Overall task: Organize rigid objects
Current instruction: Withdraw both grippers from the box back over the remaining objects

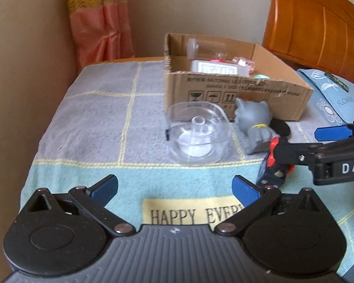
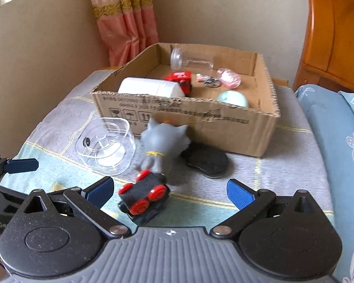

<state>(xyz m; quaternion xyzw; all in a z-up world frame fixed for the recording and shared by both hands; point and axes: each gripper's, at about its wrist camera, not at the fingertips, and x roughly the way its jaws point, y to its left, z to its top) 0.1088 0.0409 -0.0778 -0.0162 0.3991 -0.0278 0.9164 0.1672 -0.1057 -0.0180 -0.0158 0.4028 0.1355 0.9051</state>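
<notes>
A black toy car with red wheels (image 2: 144, 198) lies tilted on the towel, between the fingers of my right gripper (image 2: 171, 192), which is open; the car sits nearer the left pad. Just behind it stands a grey cat figure (image 2: 162, 146), its back to me. A clear plastic container (image 1: 197, 134) rests ahead of my left gripper (image 1: 174, 188), which is open and holds nothing. In the left wrist view the car (image 1: 275, 165) is partly hidden by the right gripper (image 1: 295, 151). An open cardboard box (image 2: 224, 127) stands behind.
The box holds a white bottle (image 2: 151, 87), a red toy car (image 2: 181, 79), a clear jar (image 2: 191, 61) and small items. A black oval pad (image 2: 205, 160) lies by the box front. A blue pillow (image 2: 337, 141) and a wooden headboard (image 2: 337, 35) are at the right.
</notes>
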